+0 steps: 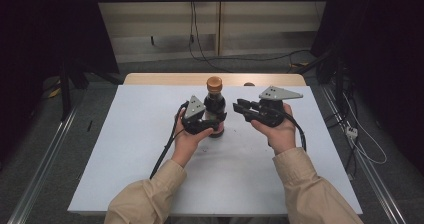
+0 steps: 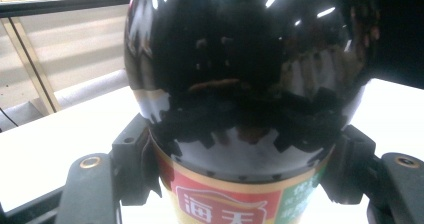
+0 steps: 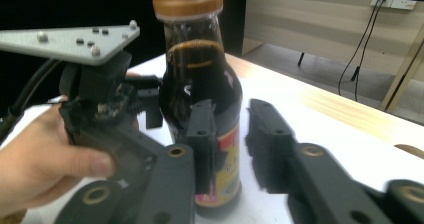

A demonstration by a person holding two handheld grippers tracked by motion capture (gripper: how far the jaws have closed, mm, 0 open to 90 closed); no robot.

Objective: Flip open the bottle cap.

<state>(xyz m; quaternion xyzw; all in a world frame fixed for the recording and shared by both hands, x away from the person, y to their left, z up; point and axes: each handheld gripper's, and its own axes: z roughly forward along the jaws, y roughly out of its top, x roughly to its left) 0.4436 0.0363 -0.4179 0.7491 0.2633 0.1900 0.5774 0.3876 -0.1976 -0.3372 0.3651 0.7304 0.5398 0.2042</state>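
High view first: we count two black two-jaw grippers, each topped by one grey three-cornered plate and each held in one hand, with two beige sleeves coming in from the bottom edge. Our left gripper (image 1: 212, 125) has its jaws closed on the lower body of one dark glass sauce bottle with a brown ribbed cap (image 1: 215, 100), which stands upright on the white table top (image 1: 135, 149) near its far middle. Our right gripper (image 1: 241, 107) hangs just to the right of the bottle, jaws pointing left toward it, parted and holding nothing.

From the left gripper view we see that gripper's two pads pressed against either side of the bottle (image 2: 245, 79), just above its one red, gold-edged label (image 2: 225, 204).

From the right gripper view we see the right gripper (image 3: 227, 134) with its two jaws spread apart, the bottle (image 3: 200, 84) beyond them and partly behind the left-hand jaw; we cannot tell whether that jaw touches the glass. The left hand (image 3: 45, 159) and its gripper sit against the bottle's far side.

A strip of pale wooden table (image 1: 165, 78) edges the white top at the back, and several black cables (image 1: 195, 39) run over the grey floor beyond.
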